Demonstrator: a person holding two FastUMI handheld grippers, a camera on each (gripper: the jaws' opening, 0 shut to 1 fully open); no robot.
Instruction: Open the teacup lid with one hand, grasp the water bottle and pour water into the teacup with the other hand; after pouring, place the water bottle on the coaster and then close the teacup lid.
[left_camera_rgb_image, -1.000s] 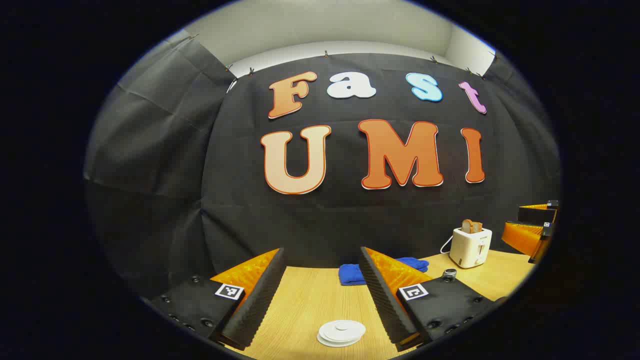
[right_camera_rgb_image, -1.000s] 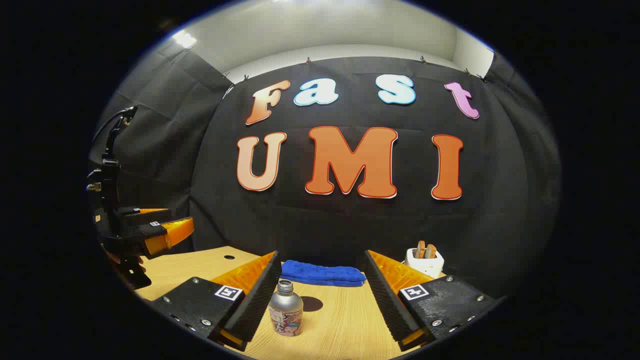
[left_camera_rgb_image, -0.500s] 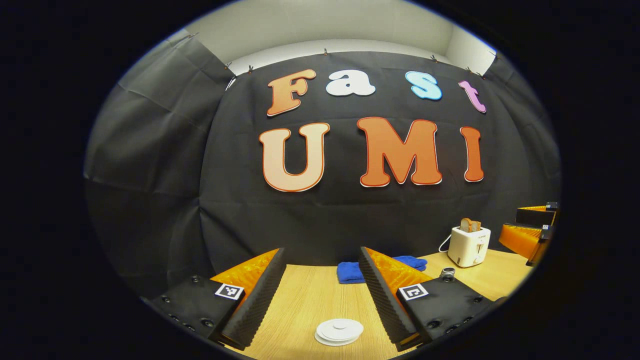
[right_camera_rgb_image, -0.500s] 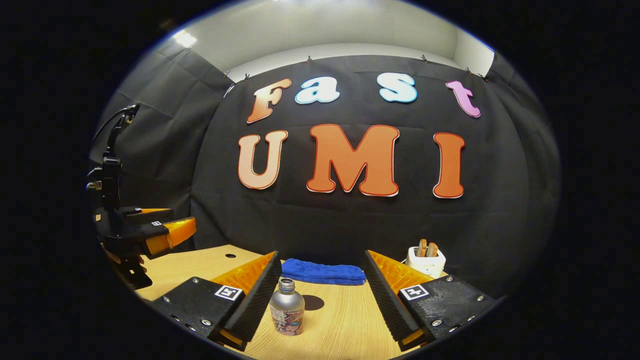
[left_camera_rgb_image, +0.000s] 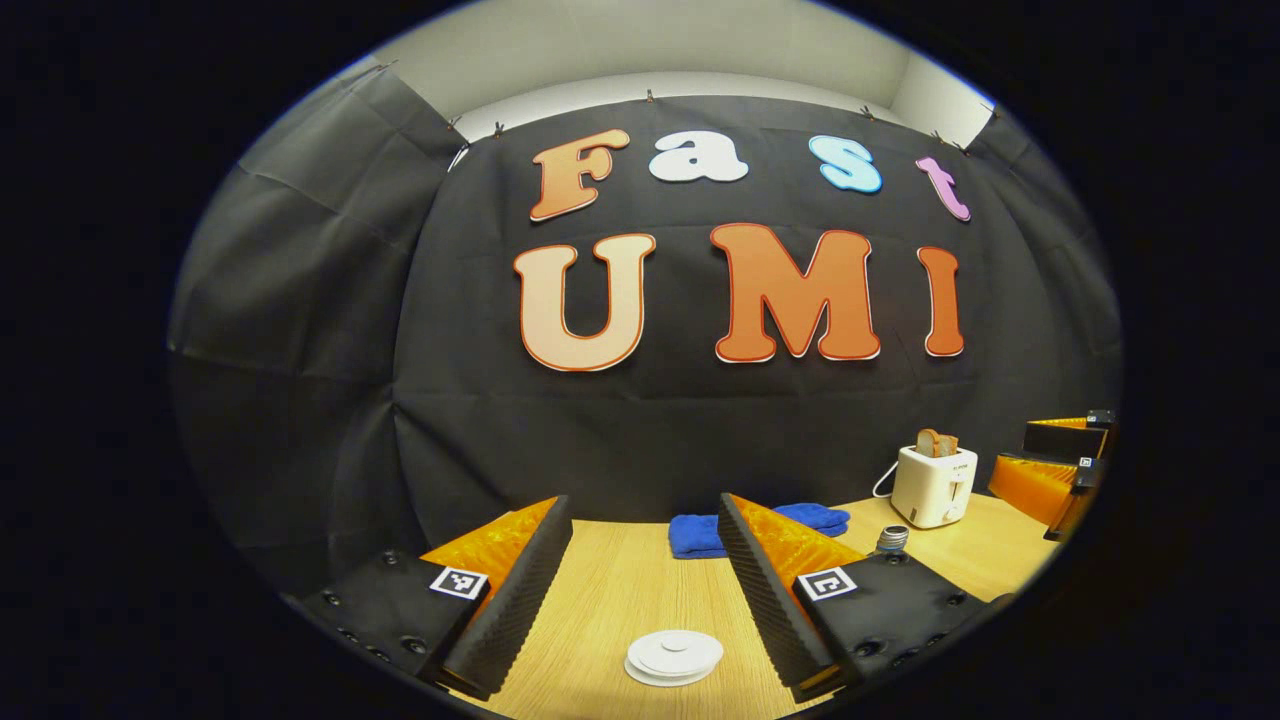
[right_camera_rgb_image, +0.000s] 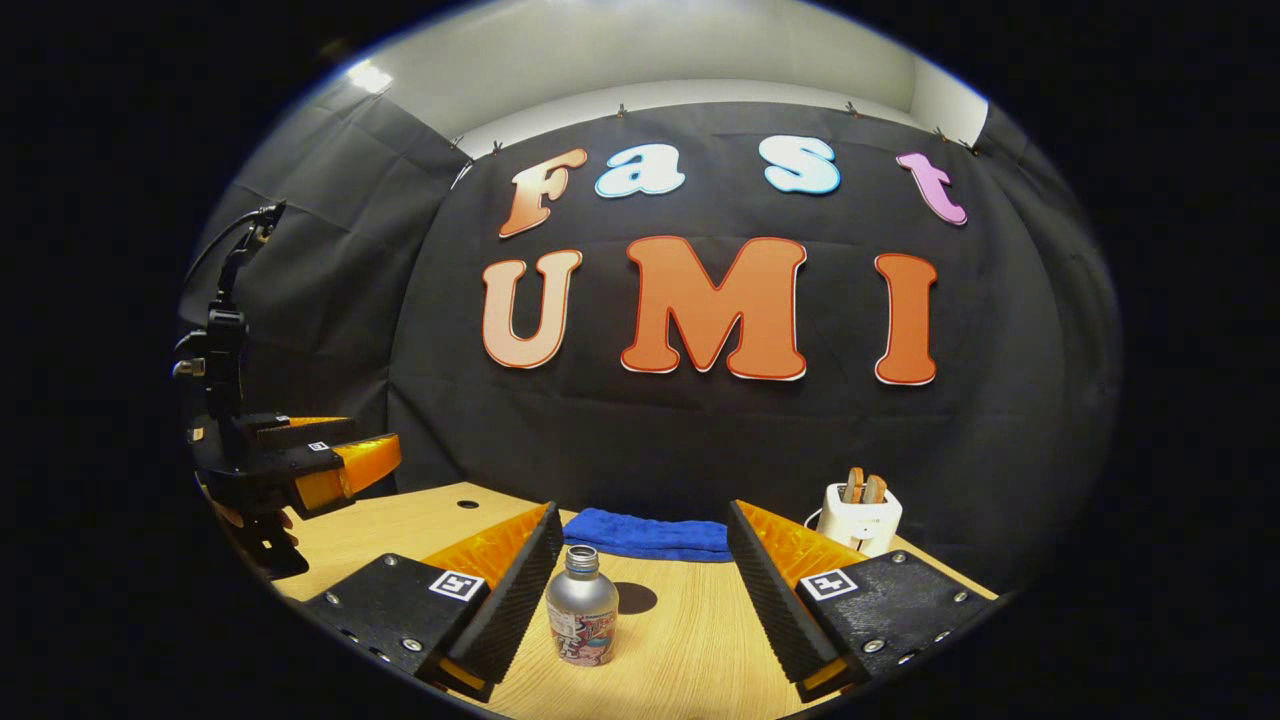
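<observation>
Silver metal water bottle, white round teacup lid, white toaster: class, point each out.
Silver metal water bottle (right_camera_rgb_image: 582, 620): right gripper view, on its body.
White round teacup lid (left_camera_rgb_image: 675, 656): left gripper view, on its top.
White toaster (left_camera_rgb_image: 933, 487): left gripper view, on its front.

Both grippers (left_camera_rgb_image: 645, 590): blk bodies, orange fingers (right_camera_rgb_image: 775, 545) w/ ribbed blk pads, screws, square markers.

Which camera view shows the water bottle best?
The right gripper view: the water bottle stands whole and upright between the open right gripper fingers. The left gripper view shows its top behind a finger.
</observation>
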